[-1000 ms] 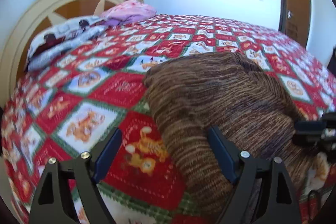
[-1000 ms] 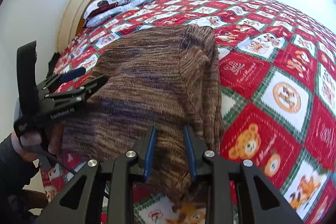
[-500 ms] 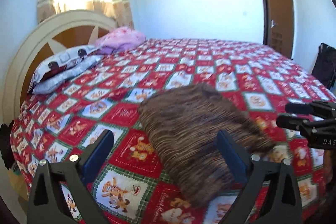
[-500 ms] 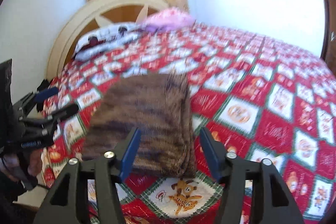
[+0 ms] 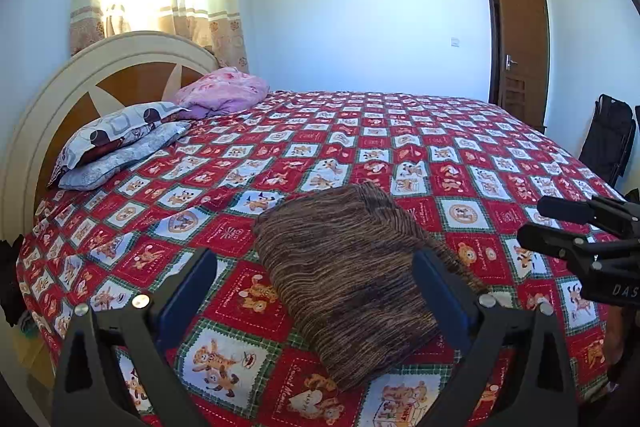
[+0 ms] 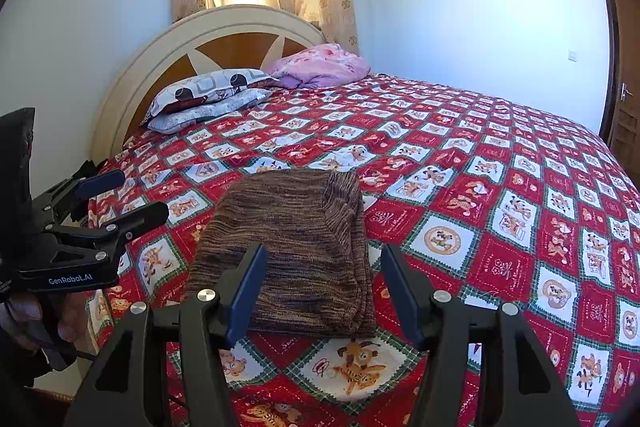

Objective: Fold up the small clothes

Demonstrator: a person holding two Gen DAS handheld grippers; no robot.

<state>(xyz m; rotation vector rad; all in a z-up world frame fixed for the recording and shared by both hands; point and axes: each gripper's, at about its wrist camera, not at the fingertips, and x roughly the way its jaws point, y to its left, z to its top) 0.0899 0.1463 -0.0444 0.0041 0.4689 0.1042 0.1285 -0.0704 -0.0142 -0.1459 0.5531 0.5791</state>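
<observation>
A brown striped knit garment (image 5: 352,267) lies folded into a compact rectangle on the red patterned bedspread (image 5: 400,147) near the bed's front edge. It also shows in the right wrist view (image 6: 296,247). My left gripper (image 5: 316,267) is open and empty, held above and back from the garment. My right gripper (image 6: 322,267) is open and empty, also raised clear of it. Each gripper shows in the other's view, the right one (image 5: 560,227) and the left one (image 6: 116,199), both apart from the garment.
Two patterned pillows (image 6: 208,99) and a pink bundle (image 6: 320,65) lie by the round headboard (image 6: 200,39). A curtained window is behind it. A brown door (image 5: 520,47) and a dark chair (image 5: 608,139) stand at the right.
The right gripper let go of the garment and opened. Both grippers pulled up and back from the bed, so the folded garment now lies free and looks smaller.
</observation>
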